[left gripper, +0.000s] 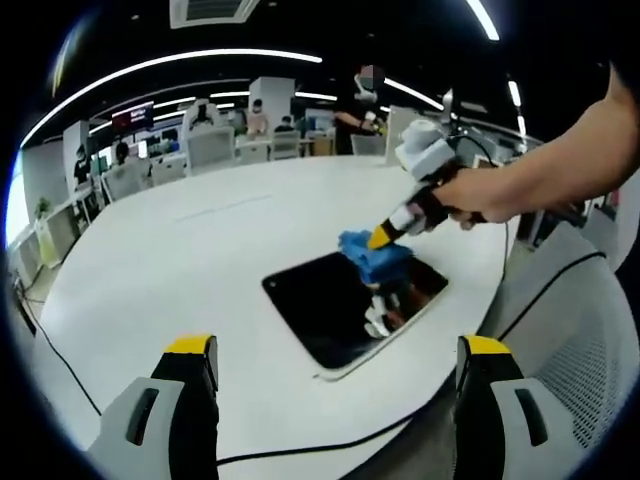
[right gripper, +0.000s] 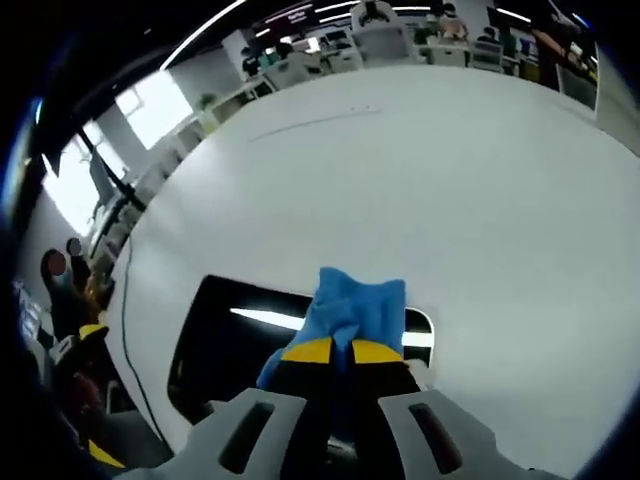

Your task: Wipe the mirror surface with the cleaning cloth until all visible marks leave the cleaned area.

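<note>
Wiping under way — right gripper [right gripper: 335, 352] clamps the cloth [right gripper: 358, 308] on the mirror [left gripper: 345, 305], mid-frame.
Left gripper [left gripper: 335, 365] gapes, holding nothing; next — sweep the unwiped glass.

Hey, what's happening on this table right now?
A person is wiping a dark mirror that lies flat on a white table. The right claw is shut on a blue cleaning cloth and presses it onto the mirror near its far edge. The left claw is open and hangs near the table's edge, short of the mirror, holding nothing. Whether marks remain on the glass is hard to tell.
</note>
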Motion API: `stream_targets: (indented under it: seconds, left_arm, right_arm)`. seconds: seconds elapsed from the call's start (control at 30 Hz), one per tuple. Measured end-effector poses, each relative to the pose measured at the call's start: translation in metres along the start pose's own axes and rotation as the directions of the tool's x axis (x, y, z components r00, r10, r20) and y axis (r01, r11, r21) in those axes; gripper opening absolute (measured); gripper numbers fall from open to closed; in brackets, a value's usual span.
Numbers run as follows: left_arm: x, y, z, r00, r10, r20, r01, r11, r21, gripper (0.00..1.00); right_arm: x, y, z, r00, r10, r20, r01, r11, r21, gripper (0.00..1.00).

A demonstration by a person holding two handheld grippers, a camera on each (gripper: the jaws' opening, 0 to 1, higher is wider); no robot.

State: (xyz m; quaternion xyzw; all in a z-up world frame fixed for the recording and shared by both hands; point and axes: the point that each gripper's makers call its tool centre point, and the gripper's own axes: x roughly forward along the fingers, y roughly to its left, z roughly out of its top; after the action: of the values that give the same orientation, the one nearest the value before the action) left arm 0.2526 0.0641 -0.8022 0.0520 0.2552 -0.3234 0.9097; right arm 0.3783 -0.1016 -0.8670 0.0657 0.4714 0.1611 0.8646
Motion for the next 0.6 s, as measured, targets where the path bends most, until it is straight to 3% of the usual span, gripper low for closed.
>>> stream_targets:
  seconds: [0.6]
  left_arm:
    - [0.000,-0.002,-0.002,1.000,-0.008,-0.009,0.008,1.000,0.000,1.00]
  right_arm:
    - [0.030,0.064,0.012,0.997,0.069,-0.039,-0.071,0.997,-0.040,0.00]
